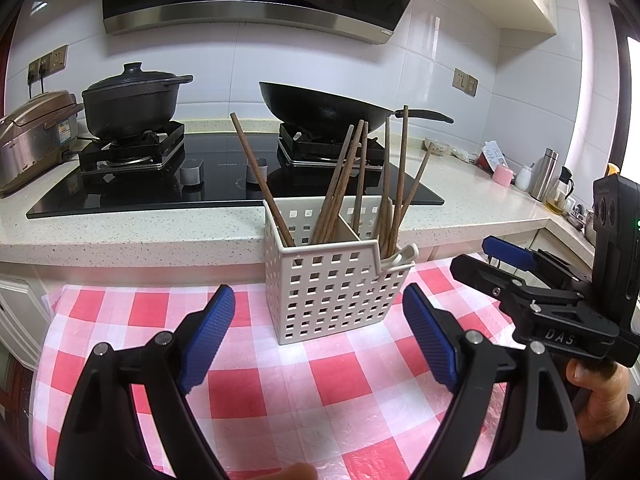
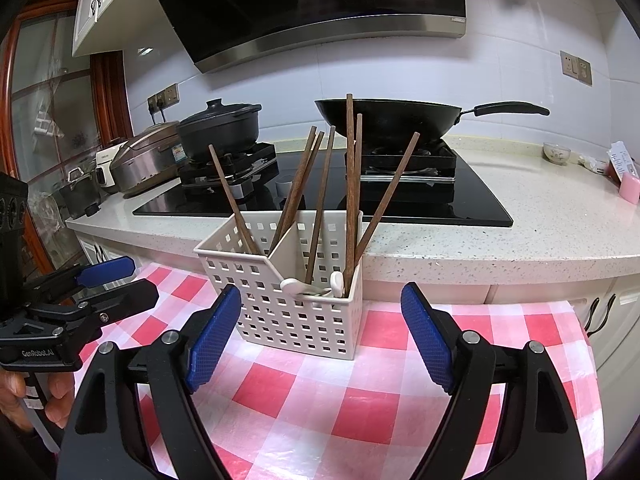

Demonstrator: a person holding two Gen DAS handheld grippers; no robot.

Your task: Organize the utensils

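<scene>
Left wrist view: left gripper [image 1: 318, 306] fingers released, angled down | right gripper [image 2: 320, 304] likewise spread, empty | white basket [image 1: 332, 292] of chopsticks [image 1: 344, 184] upright on checked tabletop [image 1: 280, 380], just beyond both

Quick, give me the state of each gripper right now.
Left gripper: open, holding nothing, short of the white basket.
Right gripper: open, holding nothing, also short of the basket.

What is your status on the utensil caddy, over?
Left gripper open, empty. Right gripper open, empty. Chopsticks and white spoons stand in white caddy. Nothing in the way.
</scene>
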